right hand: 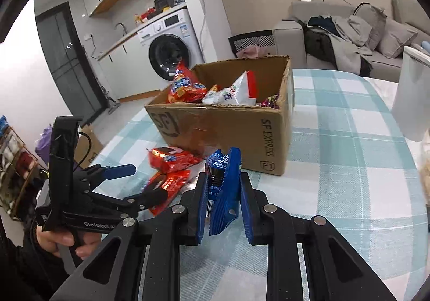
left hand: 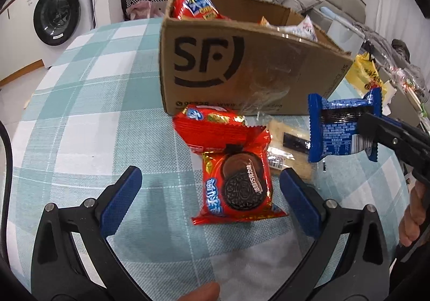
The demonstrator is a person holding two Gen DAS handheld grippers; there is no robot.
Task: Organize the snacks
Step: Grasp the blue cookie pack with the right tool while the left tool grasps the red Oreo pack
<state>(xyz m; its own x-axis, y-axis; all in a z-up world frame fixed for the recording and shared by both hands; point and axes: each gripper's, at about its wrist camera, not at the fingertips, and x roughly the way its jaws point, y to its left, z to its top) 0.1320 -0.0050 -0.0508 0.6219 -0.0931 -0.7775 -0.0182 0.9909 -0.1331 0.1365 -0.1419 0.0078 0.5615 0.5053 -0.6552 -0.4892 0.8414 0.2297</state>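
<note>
A cardboard SF box (left hand: 242, 69) stands on the checked tablecloth, with several snack packs inside; it also shows in the right wrist view (right hand: 236, 128). My left gripper (left hand: 209, 188) is open, its jaws either side of a red Oreo pack (left hand: 239, 188) lying on the table. A second red pack (left hand: 212, 128) and a pale wrapped snack (left hand: 287, 150) lie behind it. My right gripper (right hand: 224, 193) is shut on a blue snack pack (right hand: 225, 188), held above the table in front of the box; the pack also shows in the left wrist view (left hand: 341, 128).
A washing machine (right hand: 169, 50) and a sofa with clothes (right hand: 349, 32) stand beyond the table. A white container (right hand: 411, 94) stands at the table's right edge. Yellow bags (left hand: 368, 75) lie behind the box's right side.
</note>
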